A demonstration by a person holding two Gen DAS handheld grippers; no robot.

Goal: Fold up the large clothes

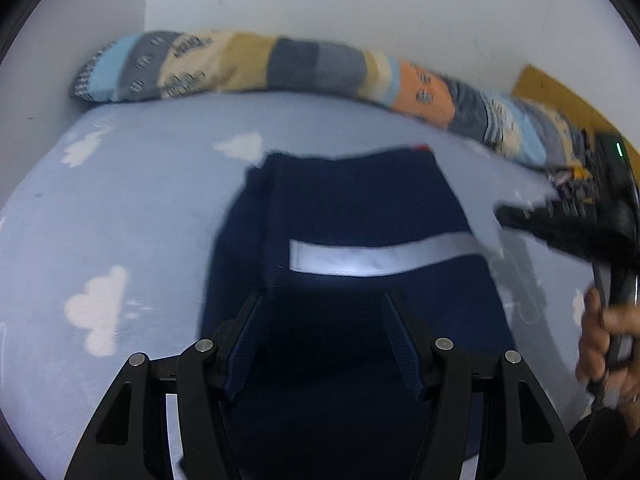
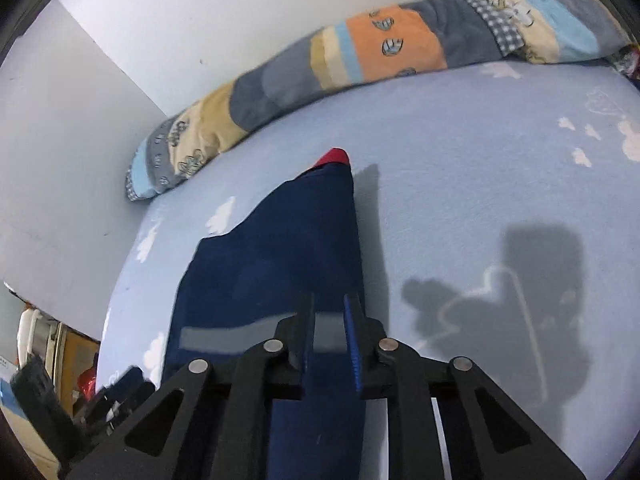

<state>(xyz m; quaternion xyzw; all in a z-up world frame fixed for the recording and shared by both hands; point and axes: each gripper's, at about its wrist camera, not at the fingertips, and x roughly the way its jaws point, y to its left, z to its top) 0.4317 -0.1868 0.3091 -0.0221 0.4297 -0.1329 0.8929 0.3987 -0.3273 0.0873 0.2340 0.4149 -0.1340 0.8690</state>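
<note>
My left gripper (image 1: 324, 344) hangs with fingers apart, straddling the near end of the navy garment (image 1: 352, 208) spread on the cloud-print sheet (image 1: 120, 208), while my right gripper (image 2: 330, 336) pinches the garment's right edge.

Garment (image 1: 352, 216) on bed sheet (image 1: 120, 208), rolled blanket (image 1: 256, 64) behind it along wall (image 1: 360, 8)

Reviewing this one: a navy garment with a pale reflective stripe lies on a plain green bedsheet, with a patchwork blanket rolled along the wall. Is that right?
Not quite. The bedsheet is light blue with white clouds, not plain green; both wrist views show it. The rest holds: the navy garment with its pale reflective stripe lies on it, and the patchwork blanket is rolled along the wall.
</note>
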